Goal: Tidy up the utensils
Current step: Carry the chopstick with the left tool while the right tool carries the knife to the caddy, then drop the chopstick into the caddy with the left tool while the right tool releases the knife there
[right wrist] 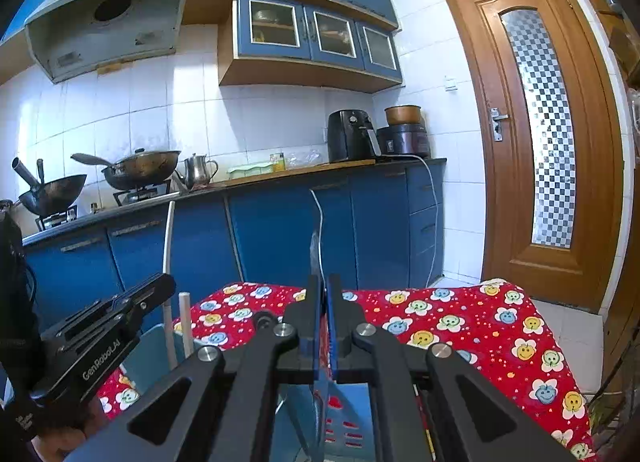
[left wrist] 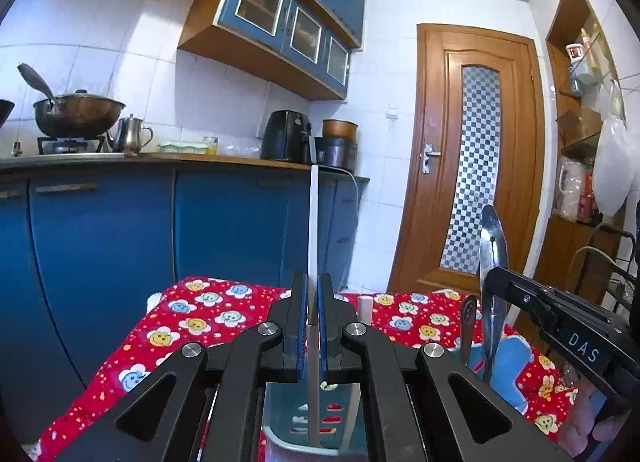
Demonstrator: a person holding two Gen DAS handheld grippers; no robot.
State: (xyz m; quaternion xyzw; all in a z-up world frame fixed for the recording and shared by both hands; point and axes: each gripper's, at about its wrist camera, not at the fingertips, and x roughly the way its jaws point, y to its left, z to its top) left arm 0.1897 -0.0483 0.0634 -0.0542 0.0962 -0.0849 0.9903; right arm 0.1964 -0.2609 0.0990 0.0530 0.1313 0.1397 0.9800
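My left gripper (left wrist: 313, 282) is shut on a white chopstick (left wrist: 313, 221) that stands upright, its lower end down inside a blue slotted utensil holder (left wrist: 280, 410). My right gripper (right wrist: 324, 282) is shut on a metal spoon (right wrist: 316, 246), seen edge-on, bowl up, its handle reaching into the holder (right wrist: 352, 418). In the left wrist view the right gripper (left wrist: 490, 280) and the spoon (left wrist: 494, 238) are at the right. A second white chopstick (left wrist: 365, 308) and a metal handle (left wrist: 468, 316) stand in the holder. The right wrist view shows the left gripper (right wrist: 166, 282) and its chopstick (right wrist: 170, 246) at the left.
The holder stands on a table under a red flowered cloth (right wrist: 460, 322). Behind it runs a blue kitchen counter (right wrist: 280, 221) with woks, a kettle and an air fryer (right wrist: 350, 137). A wooden door (right wrist: 540, 121) is at the right. Shelves and a chair frame (left wrist: 608, 258) stand to the far right.
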